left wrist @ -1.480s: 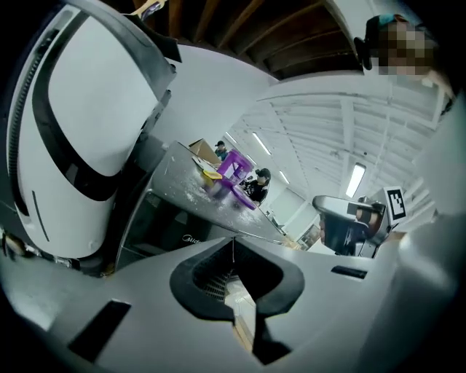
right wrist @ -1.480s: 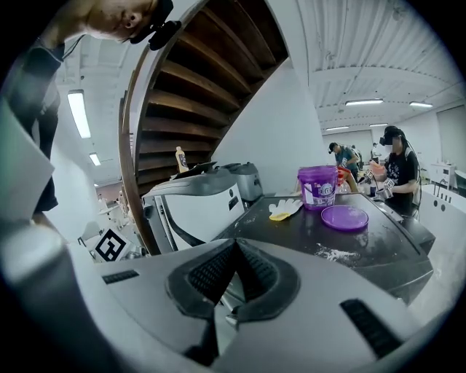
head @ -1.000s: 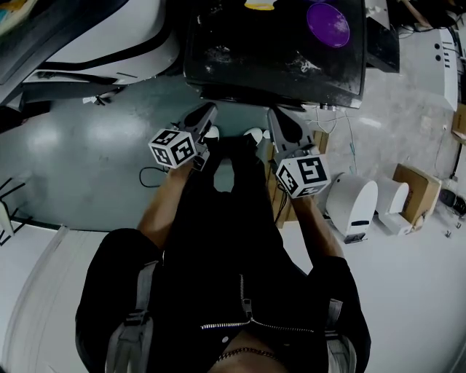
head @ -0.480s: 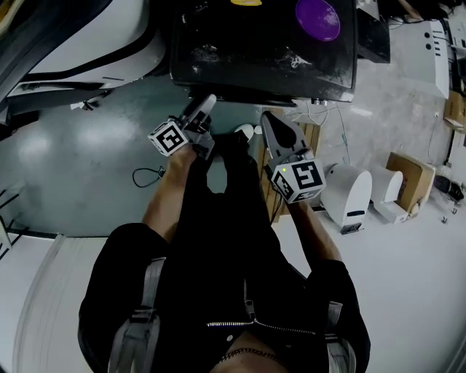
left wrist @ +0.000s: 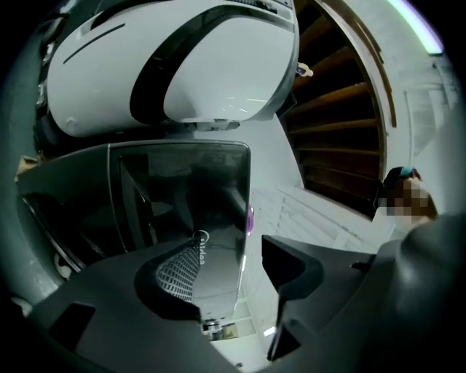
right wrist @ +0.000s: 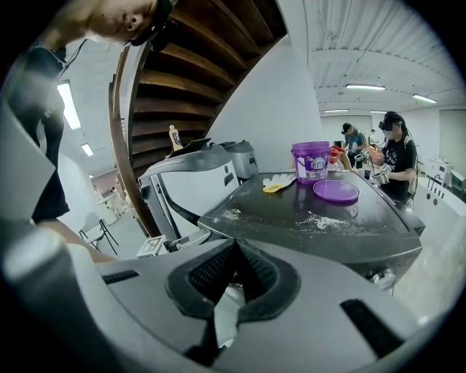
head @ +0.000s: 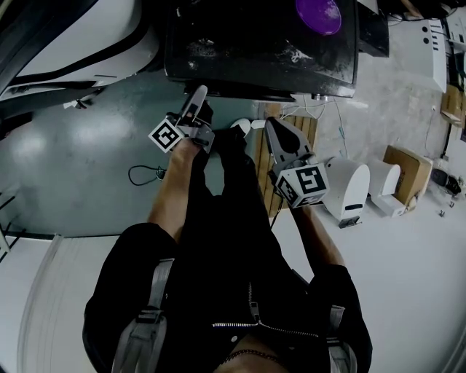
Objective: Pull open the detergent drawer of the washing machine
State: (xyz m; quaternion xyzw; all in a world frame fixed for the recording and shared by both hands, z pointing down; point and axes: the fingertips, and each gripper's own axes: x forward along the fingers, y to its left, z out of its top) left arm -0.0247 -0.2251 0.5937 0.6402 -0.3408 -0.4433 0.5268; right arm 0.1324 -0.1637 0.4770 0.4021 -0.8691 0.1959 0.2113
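The black washing machine fills the top of the head view, its front face hidden under its top edge. My left gripper points at that front edge near the left corner. In the left gripper view its jaws stand open, rolled sideways. They have just opened from shut and eased in a little, with nothing between them. Beyond them is the machine's glossy dark front panel with a logo; I cannot make out the drawer on it. My right gripper hangs lower right of the edge, its pads shut and empty.
On the machine's top sit a purple tub, a purple lid, a yellow scoop and spilled powder. A white appliance stands left. White units, a cardboard box and a cable lie on the floor. People stand behind.
The left gripper has rolled onto its side, moved up to the machine's front edge, and its jaws have gone from shut to open. The right gripper has barely shifted and stays shut.
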